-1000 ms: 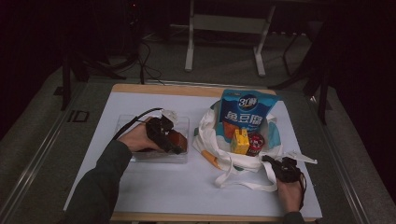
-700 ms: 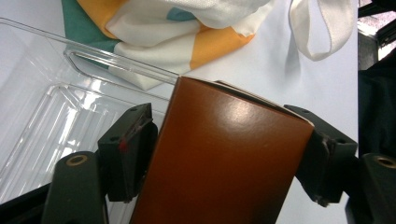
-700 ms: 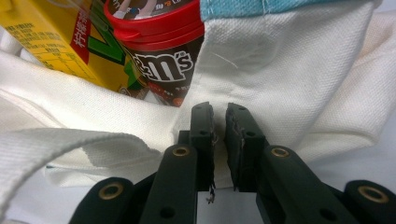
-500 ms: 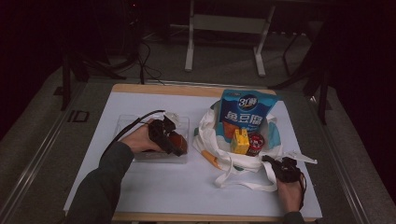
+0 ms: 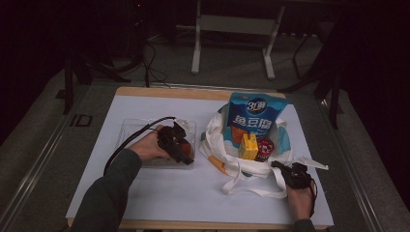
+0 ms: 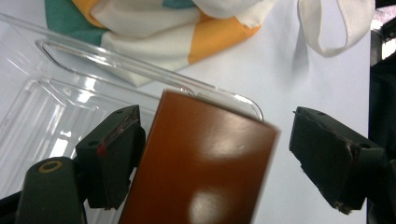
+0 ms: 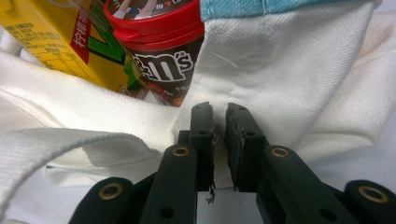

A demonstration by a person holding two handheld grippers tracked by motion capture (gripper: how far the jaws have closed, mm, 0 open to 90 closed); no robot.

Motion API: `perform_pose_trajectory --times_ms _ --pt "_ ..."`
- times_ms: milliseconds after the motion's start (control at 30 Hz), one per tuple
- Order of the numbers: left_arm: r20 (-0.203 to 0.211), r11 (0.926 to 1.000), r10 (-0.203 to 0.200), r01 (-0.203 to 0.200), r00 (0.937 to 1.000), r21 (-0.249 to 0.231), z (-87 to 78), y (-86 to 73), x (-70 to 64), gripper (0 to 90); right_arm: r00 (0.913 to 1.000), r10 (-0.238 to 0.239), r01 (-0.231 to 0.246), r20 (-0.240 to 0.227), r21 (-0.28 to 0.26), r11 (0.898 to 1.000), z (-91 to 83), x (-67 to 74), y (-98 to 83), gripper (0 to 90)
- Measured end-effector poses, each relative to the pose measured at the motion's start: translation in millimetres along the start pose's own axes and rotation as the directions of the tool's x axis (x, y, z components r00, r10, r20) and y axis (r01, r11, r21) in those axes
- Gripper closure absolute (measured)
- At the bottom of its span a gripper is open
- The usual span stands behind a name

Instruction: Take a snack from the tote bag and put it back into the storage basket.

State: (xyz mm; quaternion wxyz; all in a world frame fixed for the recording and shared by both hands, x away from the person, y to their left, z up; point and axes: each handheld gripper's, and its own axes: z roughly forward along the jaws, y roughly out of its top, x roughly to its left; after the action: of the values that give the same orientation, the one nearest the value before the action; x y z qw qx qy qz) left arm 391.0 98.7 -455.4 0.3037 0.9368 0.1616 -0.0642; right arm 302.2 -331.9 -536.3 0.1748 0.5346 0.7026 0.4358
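A brown glossy box (image 6: 201, 168) stands between the jaws of my left gripper (image 6: 215, 116), over the near corner of a clear plastic tray (image 6: 56, 93). The jaws have just been opening: one pad is close to the box's side, the other stands clear of it. In the high view this gripper (image 5: 183, 153) is at the tray's (image 5: 130, 133) right end. My right gripper (image 7: 219, 114) is shut on the rim cloth of a white tote bag (image 7: 289, 70). The bag (image 5: 227, 154) holds a blue snack packet (image 5: 255, 113), a yellow carton (image 5: 249, 146) and a red-lidded M&M's tub (image 5: 264, 147).
The bag's white straps (image 5: 251, 191) loop over the white table cover (image 5: 159, 193) near the front edge, between my hands. A black cable (image 5: 128, 142) trails from the left gripper across the tray. A metal stand (image 5: 232, 43) rises behind the table.
The left hand has shifted slightly over the tray's right end. The right hand and the bag have kept still.
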Motion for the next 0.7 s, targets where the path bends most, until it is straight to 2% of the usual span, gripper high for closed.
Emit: perform_pose_trajectory --times_ms 333,700 --pt "-0.015 0.9986 0.029 -0.030 0.9995 -0.043 -6.4 5.3 -4.5 22.5 1.0000 0.002 -0.002 -0.001 0.000 1.000 0.0 -0.2 0.0 81.2" --pt "-0.046 0.9911 0.044 -0.049 0.9980 -0.124 -14.5 13.6 -9.3 24.0 1.0000 0.004 -0.004 -0.005 0.001 1.000 0.0 -0.8 0.1 81.1"
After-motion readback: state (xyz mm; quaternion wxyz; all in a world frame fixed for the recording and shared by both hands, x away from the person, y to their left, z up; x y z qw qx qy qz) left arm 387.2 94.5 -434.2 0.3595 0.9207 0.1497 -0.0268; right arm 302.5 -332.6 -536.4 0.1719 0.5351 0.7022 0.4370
